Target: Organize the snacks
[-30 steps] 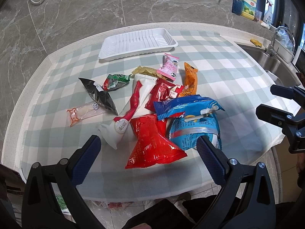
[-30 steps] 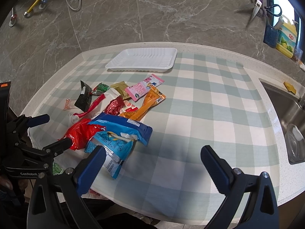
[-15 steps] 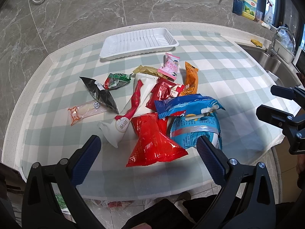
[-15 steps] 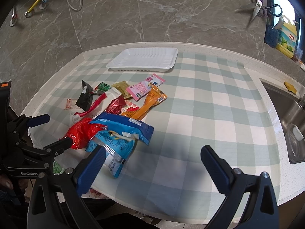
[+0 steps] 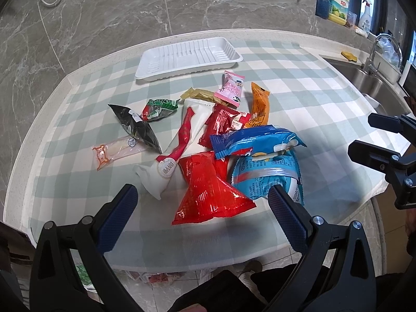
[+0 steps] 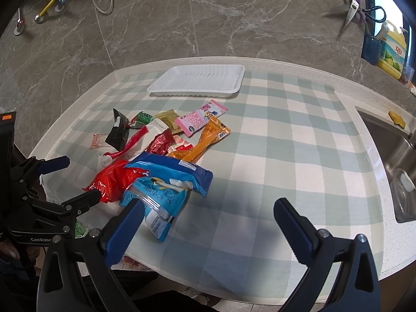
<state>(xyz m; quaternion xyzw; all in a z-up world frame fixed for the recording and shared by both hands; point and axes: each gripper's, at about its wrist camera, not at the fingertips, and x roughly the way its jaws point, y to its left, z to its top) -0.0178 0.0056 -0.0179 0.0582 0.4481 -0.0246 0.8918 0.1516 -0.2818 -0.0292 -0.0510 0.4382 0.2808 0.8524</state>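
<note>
**Snack pile loose on tabletop, tray bare, both grippers spread wide**

Count: approx 11 snack packs, 1 tray, 2 grippers.

Packs, all lying on the checked cloth (image 5: 299, 83) over the tabletop (image 6: 374, 156), grouped left of centre:
- 1 big red bag (image 5: 208, 195), nearest the left gripper
- 2 blue bags: dark blue bag (image 5: 254, 140) lying partly over light blue bag (image 5: 267, 174)
- 1 long white-and-red pack (image 5: 179, 143)
- 1 small red pack (image 5: 221, 124)
- 1 orange pack (image 5: 258, 106)
- 1 pink pack (image 5: 231, 89)
- 1 gold pack (image 5: 199, 95), partly under the pink & white ones
- 1 green pack (image 5: 160, 106)
- 1 black pack (image 5: 135, 124)
- 1 clear pack (image 5: 117, 150) w/ orange ends, off to the left side

White tray (image 5: 188, 58) sits behind the pile near the wall, nothing in it, apart from the packs.

Left gripper (image 5: 202, 205): jaws wide apart, holding nothing, hovering at the near edge just before the red bag. Right gripper (image 6: 208, 215): also spread wide, nothing held; its left finger overlaps the light blue bag's corner in the right wrist view, contact unclear.

Around: marble wall, sink (image 5: 374, 88) & tap at far right, scissors (image 6: 351, 10) hanging on the wall, yellow bottle (image 6: 392, 49) by the window, cables & socket upper left.

Hard to tell: a pale pack beside the small red one is mostly covered, so the count is approx. Print on packs not readable. Scraps under the tabletop edge unclear.
</note>
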